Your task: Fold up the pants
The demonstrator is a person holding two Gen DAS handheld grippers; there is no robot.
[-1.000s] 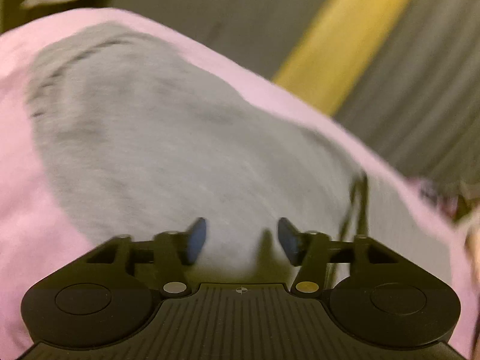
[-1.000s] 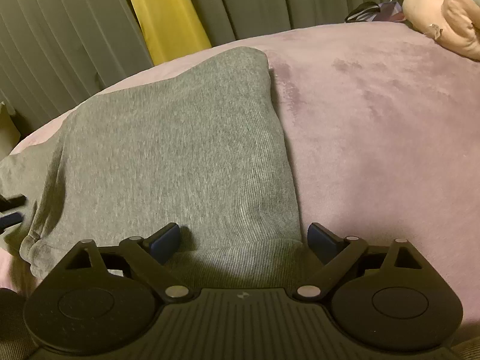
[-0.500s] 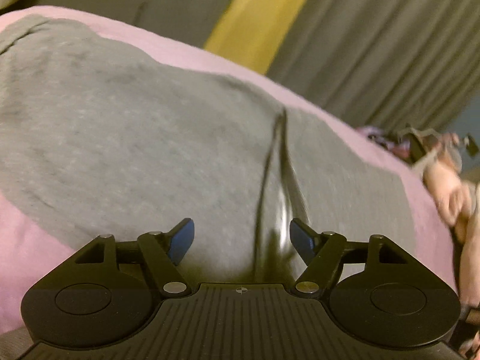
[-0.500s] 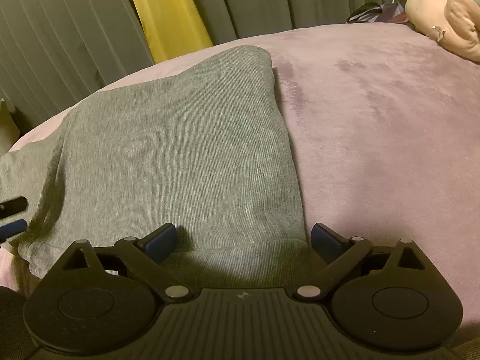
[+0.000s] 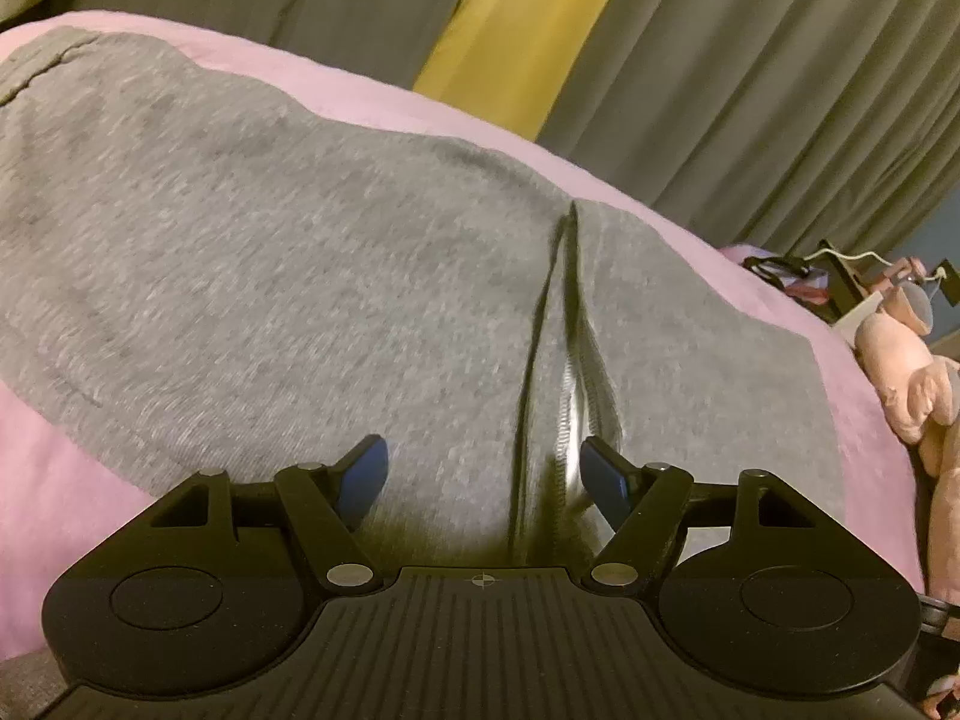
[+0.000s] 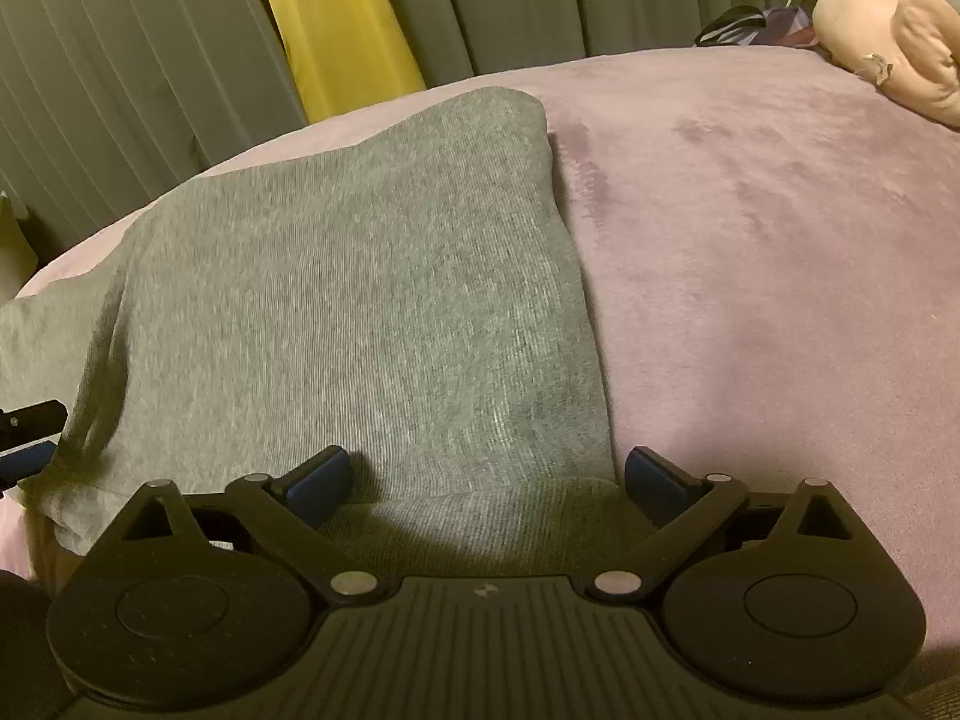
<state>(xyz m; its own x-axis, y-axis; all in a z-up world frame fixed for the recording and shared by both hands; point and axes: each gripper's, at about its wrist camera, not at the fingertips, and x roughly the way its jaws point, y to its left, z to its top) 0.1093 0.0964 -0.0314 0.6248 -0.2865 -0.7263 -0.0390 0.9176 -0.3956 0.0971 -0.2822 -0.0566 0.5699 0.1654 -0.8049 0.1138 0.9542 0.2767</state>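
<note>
Grey pants point(image 5: 270, 276) lie folded on a pink blanket point(image 5: 36, 480). In the left wrist view a raised crease with a stitched hem edge point(image 5: 564, 324) runs toward me. It ends between the fingers of my left gripper point(image 5: 483, 456), which is open just above the cloth. In the right wrist view the pants point(image 6: 360, 312) form a flat grey rectangle. My right gripper point(image 6: 487, 462) is open wide over their near right corner, with the right fingertip point(image 6: 645, 462) past the cloth's edge over the blanket point(image 6: 750, 240). A blue pad of the left gripper point(image 6: 27, 456) shows at the far left.
A pink plush toy point(image 6: 882, 54) and dark clutter point(image 6: 738, 24) lie at the bed's far right, and the toy point(image 5: 900, 360) also shows in the left wrist view. Grey curtains with a yellow strip point(image 6: 336, 30) hang behind the bed. The blanket stretches to the right of the pants.
The left gripper has swung across the pants and rolled, its jaws have widened, and the crease now lies between them. The right gripper has held still.
</note>
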